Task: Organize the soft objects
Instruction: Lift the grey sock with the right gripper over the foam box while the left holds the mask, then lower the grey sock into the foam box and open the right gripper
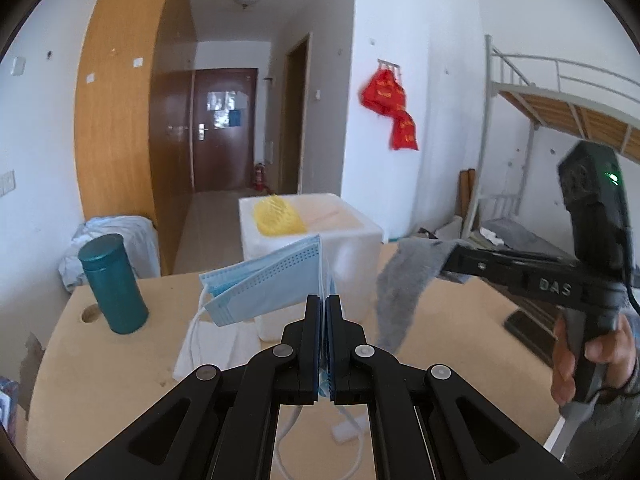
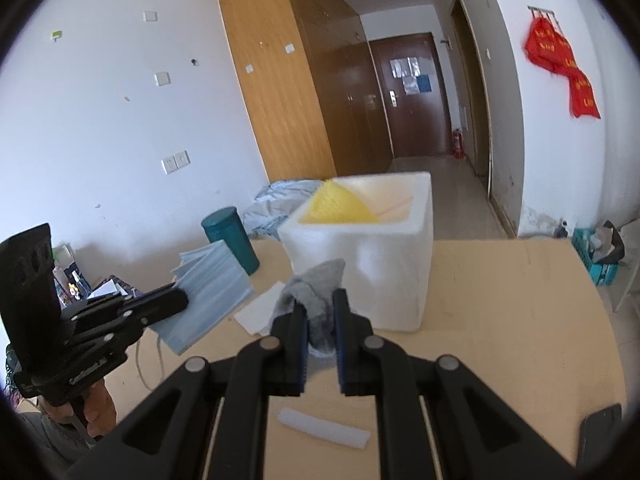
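Here, pinched flat in the left gripper (image 1: 323,300): a stack of blue face masks (image 1: 264,288), fingers pressed together on one end, rest fanning out to the left in the air above the table (image 1: 120,364), white ear loops dangling below. Clamped in the right gripper (image 2: 320,312): a grey cloth (image 2: 316,292), bunched between fingers held narrowly apart by its bulk, upper fold sticking up past the tips; in the left wrist view, hanging limp from that gripper's tip. Just beyond both: a white foam box (image 2: 384,276), open at the top, with a yellow mesh piece (image 2: 340,204) inside against the left wall. Left of the box, apart from it: a teal canister (image 1: 114,284), upright beside a round hole in the tabletop. Flat beneath the masks: a white sheet (image 2: 260,312). Near the front: a small white foam strip (image 2: 324,428). Bare tabletop to the right of the box up to the table's edge.
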Demonstrator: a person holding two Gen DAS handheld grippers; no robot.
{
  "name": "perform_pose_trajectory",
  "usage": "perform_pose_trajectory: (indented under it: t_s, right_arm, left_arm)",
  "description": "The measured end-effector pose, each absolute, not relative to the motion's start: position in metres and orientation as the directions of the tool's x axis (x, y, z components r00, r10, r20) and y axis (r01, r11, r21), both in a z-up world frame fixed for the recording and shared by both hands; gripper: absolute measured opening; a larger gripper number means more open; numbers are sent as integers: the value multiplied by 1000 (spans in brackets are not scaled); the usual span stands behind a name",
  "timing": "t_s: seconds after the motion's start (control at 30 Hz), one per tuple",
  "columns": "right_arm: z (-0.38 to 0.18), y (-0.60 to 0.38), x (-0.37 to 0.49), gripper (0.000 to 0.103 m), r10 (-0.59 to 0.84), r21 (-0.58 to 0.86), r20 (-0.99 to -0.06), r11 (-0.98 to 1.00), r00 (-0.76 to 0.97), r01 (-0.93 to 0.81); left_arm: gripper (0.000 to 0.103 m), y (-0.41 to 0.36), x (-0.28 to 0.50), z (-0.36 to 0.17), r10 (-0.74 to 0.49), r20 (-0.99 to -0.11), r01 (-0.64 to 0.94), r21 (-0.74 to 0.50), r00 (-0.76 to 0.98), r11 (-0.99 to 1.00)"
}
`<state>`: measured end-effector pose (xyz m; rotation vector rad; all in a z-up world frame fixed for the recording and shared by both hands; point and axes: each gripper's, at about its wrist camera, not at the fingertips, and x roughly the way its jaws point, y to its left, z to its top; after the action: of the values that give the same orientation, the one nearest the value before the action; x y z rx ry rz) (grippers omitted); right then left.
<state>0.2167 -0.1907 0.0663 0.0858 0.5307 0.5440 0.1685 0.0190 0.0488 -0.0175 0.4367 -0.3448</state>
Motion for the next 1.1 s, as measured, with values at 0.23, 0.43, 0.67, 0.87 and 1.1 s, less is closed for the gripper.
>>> perform_pose_trajectory:
  t_s: [0.23, 0.43, 0.67, 0.87, 1.1]
  right_arm:
    - [100, -184, 235, 14, 509, 195, -429, 859, 746, -474]
    - [125, -177, 266, 14, 485, 192, -414, 874, 770, -447]
    - [127, -162, 308, 14, 429, 156, -433, 902, 793, -403]
    - [107, -145, 329, 14, 405, 122, -497, 908, 768, -400]
    - [91, -133, 349, 14, 341, 39, -574, 920, 744, -391]
  left_arm:
    - [3, 27, 178, 61, -335, -376, 323, -99, 864, 941]
    - [3, 36, 188, 59, -327, -354, 308, -111, 876, 945]
    - [3, 38, 195, 55, -318, -348, 300, -107, 882, 948]
    - [3, 47, 200, 49, -307, -351, 284, -116, 885, 952]
    - [3, 52, 207, 42, -301, -363, 275, -122, 882, 954]
